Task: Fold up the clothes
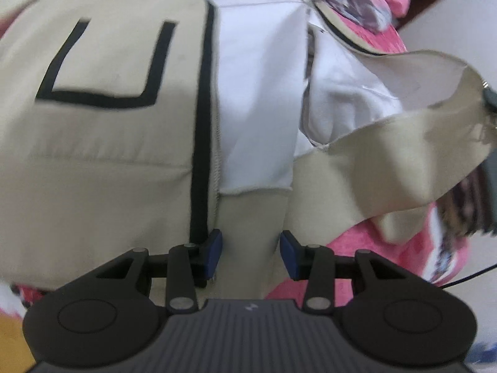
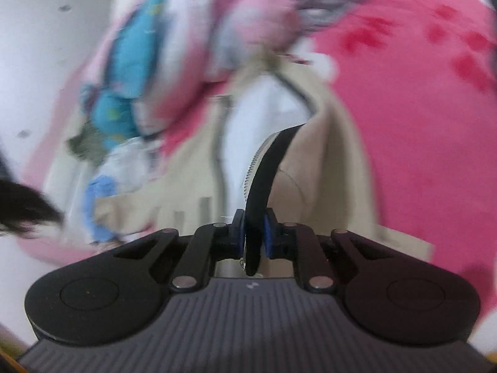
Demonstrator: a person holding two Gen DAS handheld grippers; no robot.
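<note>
A beige zip jacket (image 1: pixel 102 143) with black trim and a white lining (image 1: pixel 257 99) lies spread on a pink blanket. A black pocket outline (image 1: pixel 102 93) marks its left panel. My left gripper (image 1: pixel 251 250) stands open at the jacket's hem, its blue pads on either side of the beige cloth beside the black zipper band (image 1: pixel 200 168). The jacket's right front panel (image 1: pixel 388 161) is lifted and pulled to the right. In the right wrist view my right gripper (image 2: pixel 254 231) is shut on the jacket's black zipper edge (image 2: pixel 267 168), with the beige jacket (image 2: pixel 326 161) hanging ahead.
A pink flowered blanket (image 2: pixel 428 118) covers the surface under the jacket. A blurred heap of pink, blue and white clothes (image 2: pixel 149 62) lies to the left in the right wrist view. A white wall (image 1: pixel 450 21) and a thin black cable (image 1: pixel 466 278) show at the right.
</note>
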